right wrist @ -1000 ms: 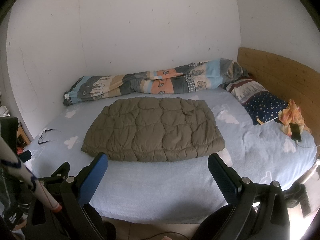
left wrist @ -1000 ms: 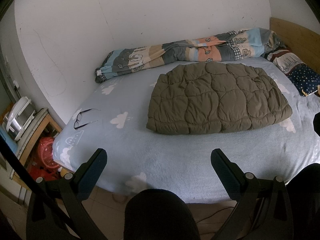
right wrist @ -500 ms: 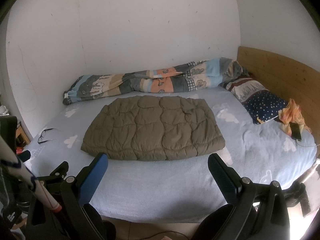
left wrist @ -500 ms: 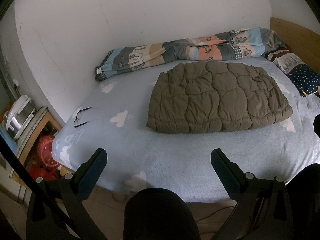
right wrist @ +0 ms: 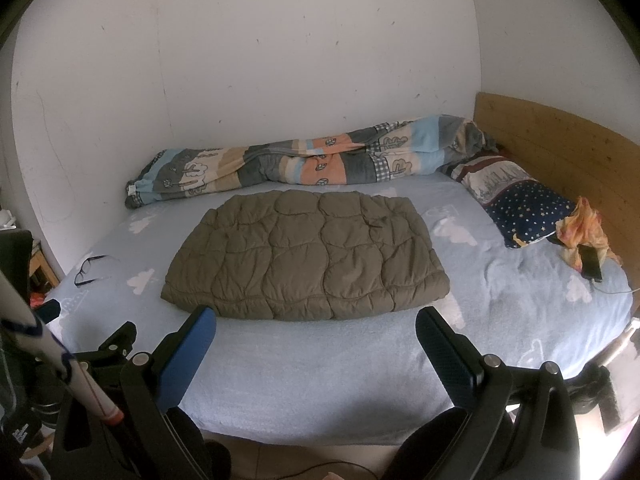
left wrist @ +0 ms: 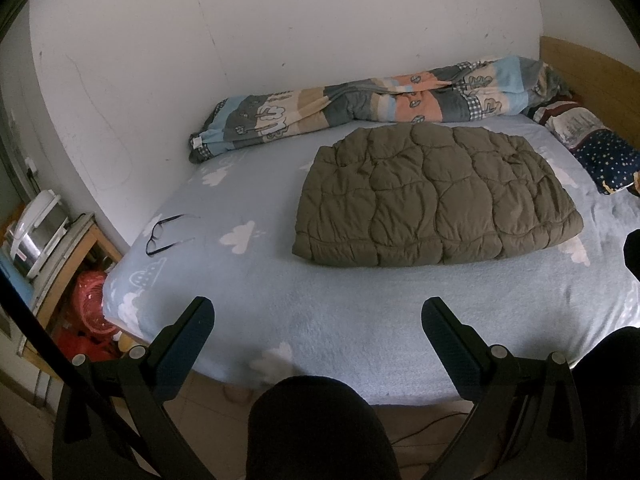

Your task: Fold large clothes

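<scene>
The folded jacket (right wrist: 304,256) lies flat on the bed (right wrist: 320,360), long axis parallel to the near edge; both grippers (left wrist: 316,320) (right wrist: 316,324) gape wide, empty.

- Illumination: dim, soft daylight; both views carry a cool grey cast.
- Source: bright overexposed glare at 4 o'clock in the right wrist view, beside the bed (right wrist: 360,380) edge.
- Shadows: faint, diffuse.
- Distortion: strong fisheye bowing; black vignette at all corners.
- Focus: centre sharp; the wall (left wrist: 280,40) is slightly noisy.
</scene>
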Demonstrator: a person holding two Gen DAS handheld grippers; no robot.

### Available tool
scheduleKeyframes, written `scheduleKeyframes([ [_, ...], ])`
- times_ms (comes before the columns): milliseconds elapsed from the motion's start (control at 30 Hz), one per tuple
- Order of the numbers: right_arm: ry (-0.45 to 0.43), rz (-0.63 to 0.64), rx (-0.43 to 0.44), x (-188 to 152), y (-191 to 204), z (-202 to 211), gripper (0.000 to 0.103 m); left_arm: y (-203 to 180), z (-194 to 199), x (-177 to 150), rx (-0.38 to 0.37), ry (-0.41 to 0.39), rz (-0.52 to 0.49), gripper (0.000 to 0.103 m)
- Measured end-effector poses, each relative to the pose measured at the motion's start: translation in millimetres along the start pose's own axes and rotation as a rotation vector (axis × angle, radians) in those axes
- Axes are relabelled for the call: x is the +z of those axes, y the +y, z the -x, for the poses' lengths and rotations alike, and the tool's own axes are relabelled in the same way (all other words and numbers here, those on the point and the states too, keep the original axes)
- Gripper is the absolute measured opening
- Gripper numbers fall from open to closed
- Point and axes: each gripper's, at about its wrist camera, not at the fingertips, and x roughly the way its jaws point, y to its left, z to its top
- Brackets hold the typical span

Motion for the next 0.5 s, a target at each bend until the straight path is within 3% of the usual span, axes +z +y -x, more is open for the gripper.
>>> scheduleKeyframes([
  [233,-0.003,0.004,-0.003,-4.8,0.0,1.5,0.102,3.1,0.9,0.7,-0.017,-0.002,0.008,0.103],
  [367,-0.005,0.007,-0.006,-7.7,-1.8,2.4,0.102,10.1,0.0,0.9,-0.107,0.014,0.022,0.103],
  [500,-0.003,0.012,-0.002,-8.2,-2.9,3.7,0.102,15.0,2.1,0.4,-0.108,-0.011,0.019,0.103],
])
